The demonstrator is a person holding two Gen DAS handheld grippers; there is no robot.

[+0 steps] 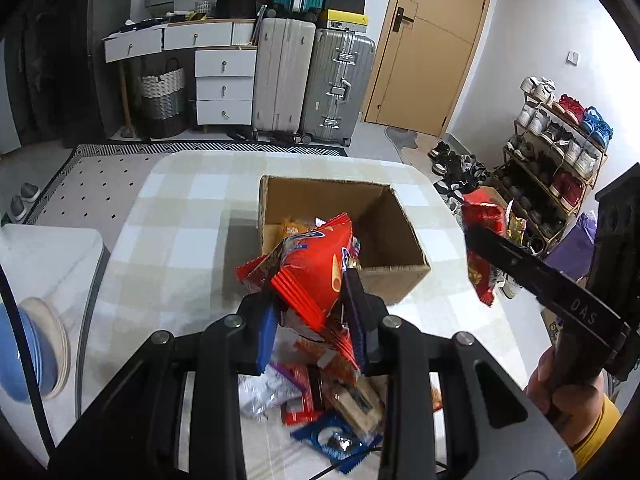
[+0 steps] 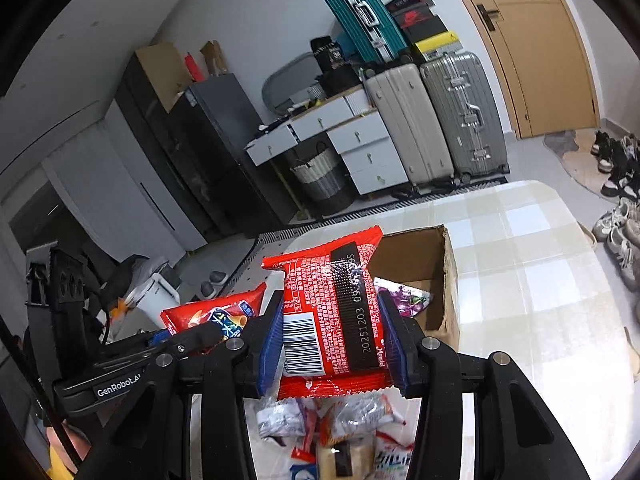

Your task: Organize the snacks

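My left gripper is shut on a red chip bag, held above the table just in front of the open cardboard box. My right gripper is shut on a red snack packet with a barcode, held up near the box. That packet also shows at the right of the left wrist view. The box holds a few snacks. A pile of loose snack packets lies on the checked tablecloth under both grippers; it also shows in the right wrist view.
The table has a rounded far edge. Stacked blue plates sit at its left. Suitcases, a drawer unit and a shoe rack stand beyond. The left gripper's body is close at the right gripper's left.
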